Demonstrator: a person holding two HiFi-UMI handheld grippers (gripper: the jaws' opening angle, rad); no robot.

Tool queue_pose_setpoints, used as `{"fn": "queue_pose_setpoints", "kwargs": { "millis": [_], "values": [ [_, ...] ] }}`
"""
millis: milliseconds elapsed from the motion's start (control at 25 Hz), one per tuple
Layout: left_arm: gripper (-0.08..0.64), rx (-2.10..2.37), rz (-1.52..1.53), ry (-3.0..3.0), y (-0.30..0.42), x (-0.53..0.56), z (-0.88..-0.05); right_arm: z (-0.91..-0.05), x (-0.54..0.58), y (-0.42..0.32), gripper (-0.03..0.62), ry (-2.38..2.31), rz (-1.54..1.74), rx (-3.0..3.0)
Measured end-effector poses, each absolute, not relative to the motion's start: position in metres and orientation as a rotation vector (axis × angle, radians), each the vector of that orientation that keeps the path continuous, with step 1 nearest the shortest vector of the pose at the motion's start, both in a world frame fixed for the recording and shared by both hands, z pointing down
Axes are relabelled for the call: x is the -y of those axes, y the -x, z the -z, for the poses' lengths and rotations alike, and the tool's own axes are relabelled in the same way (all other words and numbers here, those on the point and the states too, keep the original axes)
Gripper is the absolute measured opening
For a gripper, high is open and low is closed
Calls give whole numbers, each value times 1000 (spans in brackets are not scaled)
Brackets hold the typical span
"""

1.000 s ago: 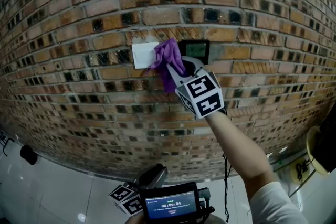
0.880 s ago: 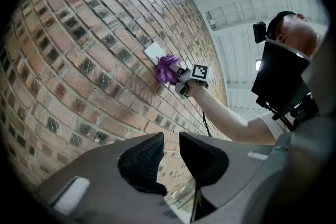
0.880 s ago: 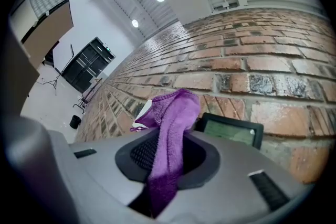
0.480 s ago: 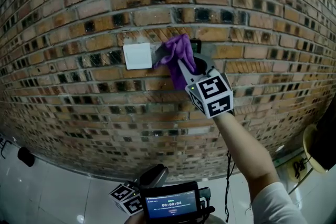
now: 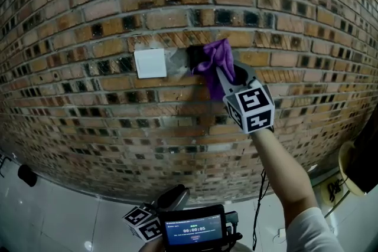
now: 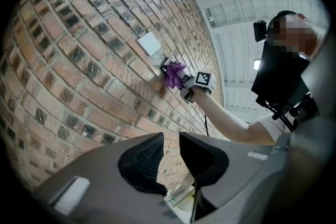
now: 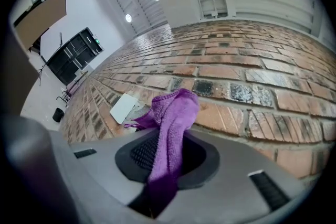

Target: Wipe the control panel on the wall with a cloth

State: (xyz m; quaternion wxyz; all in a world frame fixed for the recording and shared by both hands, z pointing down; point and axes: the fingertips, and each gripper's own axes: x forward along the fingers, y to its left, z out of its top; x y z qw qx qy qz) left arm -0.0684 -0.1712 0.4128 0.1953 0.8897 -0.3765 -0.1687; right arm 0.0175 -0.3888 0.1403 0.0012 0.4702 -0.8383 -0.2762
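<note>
In the head view my right gripper (image 5: 223, 72) is shut on a purple cloth (image 5: 216, 56) and holds it against the brick wall. The cloth covers most of the dark control panel (image 5: 194, 55), and only the panel's left edge shows. In the right gripper view the cloth (image 7: 169, 126) hangs pinched between the jaws, bunched at the bricks. My left gripper (image 5: 155, 213) sits low at the bottom of the head view, away from the wall. Its jaws (image 6: 171, 157) stand a little apart with nothing between them. From there the cloth (image 6: 172, 74) shows far off on the wall.
A white switch plate (image 5: 150, 63) is set in the bricks just left of the panel, also in the right gripper view as a white plate (image 7: 124, 107). A phone screen (image 5: 194, 231) sits beside my left gripper. A cable (image 5: 256, 209) hangs below the right arm. A dark object (image 5: 26, 174) lies on the tiled floor.
My right gripper has slid the cloth to the right, off the white plate's edge and over the dark panel, which was mostly uncovered before. The left gripper has stayed put.
</note>
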Motion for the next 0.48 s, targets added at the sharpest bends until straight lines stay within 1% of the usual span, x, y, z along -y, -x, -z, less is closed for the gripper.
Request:
{"fn": "queue_pose_setpoints", "kwargs": {
  "millis": [480],
  "values": [
    [81,1041,459,-2514,61,171,-416,-142,395,-70,80,-1636,804,2562]
  ]
}}
